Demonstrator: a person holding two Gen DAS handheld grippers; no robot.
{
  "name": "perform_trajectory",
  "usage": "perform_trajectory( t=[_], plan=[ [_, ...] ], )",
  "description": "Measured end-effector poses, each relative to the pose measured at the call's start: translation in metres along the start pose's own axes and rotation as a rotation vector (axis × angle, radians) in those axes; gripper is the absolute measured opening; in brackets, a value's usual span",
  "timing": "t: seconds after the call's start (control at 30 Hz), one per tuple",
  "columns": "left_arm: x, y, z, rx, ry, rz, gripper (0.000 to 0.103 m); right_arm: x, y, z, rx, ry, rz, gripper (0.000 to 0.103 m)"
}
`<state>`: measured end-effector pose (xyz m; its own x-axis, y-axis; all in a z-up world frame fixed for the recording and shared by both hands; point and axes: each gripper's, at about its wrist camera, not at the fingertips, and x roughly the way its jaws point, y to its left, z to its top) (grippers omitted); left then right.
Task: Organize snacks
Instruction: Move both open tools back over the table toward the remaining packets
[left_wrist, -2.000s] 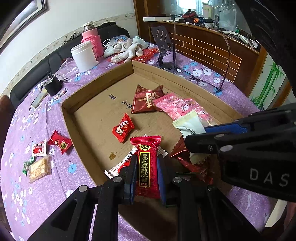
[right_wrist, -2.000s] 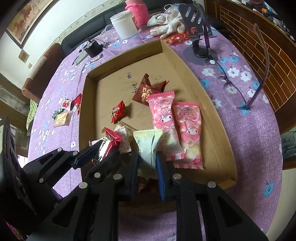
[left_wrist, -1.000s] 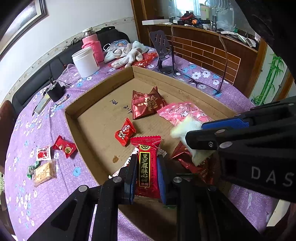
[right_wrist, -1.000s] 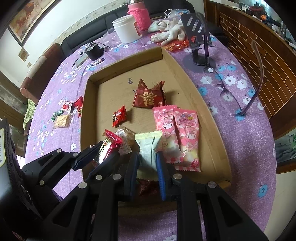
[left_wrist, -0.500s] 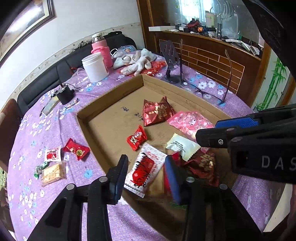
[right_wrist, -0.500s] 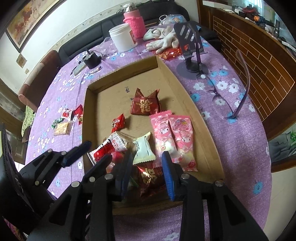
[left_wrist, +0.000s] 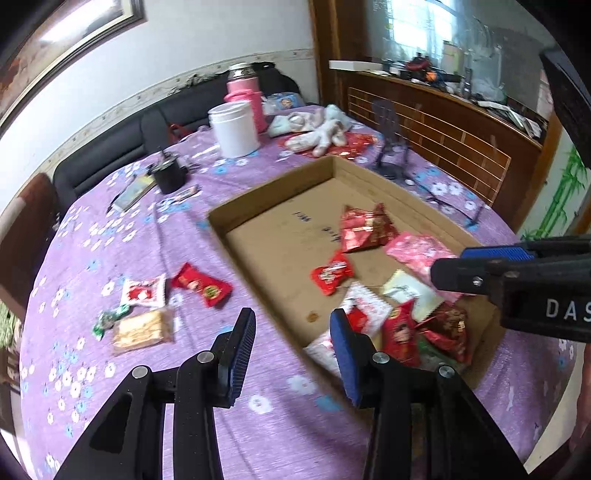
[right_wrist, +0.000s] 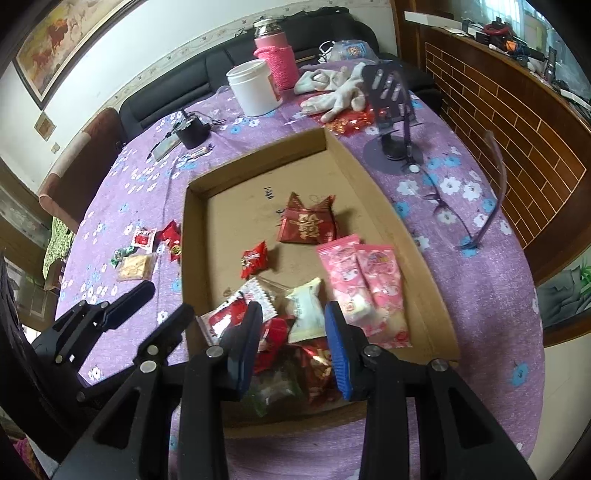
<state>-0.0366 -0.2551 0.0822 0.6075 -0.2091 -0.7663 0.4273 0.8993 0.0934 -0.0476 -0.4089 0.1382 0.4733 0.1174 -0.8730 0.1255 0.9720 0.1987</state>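
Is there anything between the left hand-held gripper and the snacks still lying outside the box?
Nothing visible. The left hand-held gripper is open above bare tablecloth, and the loose snacks lie ahead to its left, outside the cardboard box, with only cloth between.

The counter (right_wrist: 491, 295) wears a purple cloth with white and blue flowers. Behind it, at the top of the frame, a black sofa (right_wrist: 192, 88) stands along a white wall (right_wrist: 110, 55) that has a thin patterned border. A framed painting (right_wrist: 48, 44) with horses hangs in the upper left, and a small frame (right_wrist: 45, 126) is below it. At the left edge there is a brown chair (right_wrist: 79, 147). On the right runs a wooden partition with brick-pattern panels (right_wrist: 517, 122). In the left wrist view a window (left_wrist: 424, 29) gives daylight at the upper right.
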Motion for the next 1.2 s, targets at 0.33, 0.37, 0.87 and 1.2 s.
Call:
perform_trajectory(
  t=[0.33,0.37,0.87,1.2],
  plan=[
    [-0.004,0.062,-0.018,-0.130,0.015,0.045,0.044,0.010,0.039,0.001,-0.054,0.010,0.021,0.034],
    [-0.004,0.071,-0.022,-0.151,0.020,0.053,0.044,0.010,0.044,0.002,-0.064,0.009,0.025,0.034],
    [-0.008,0.179,-0.094,-0.357,0.129,0.176,0.044,0.075,0.158,0.010,-0.258,0.196,0.251,0.034],
    [-0.032,0.225,-0.127,-0.367,0.125,0.251,0.044,0.141,0.225,0.056,-0.314,0.223,0.306,0.040]
  ],
)
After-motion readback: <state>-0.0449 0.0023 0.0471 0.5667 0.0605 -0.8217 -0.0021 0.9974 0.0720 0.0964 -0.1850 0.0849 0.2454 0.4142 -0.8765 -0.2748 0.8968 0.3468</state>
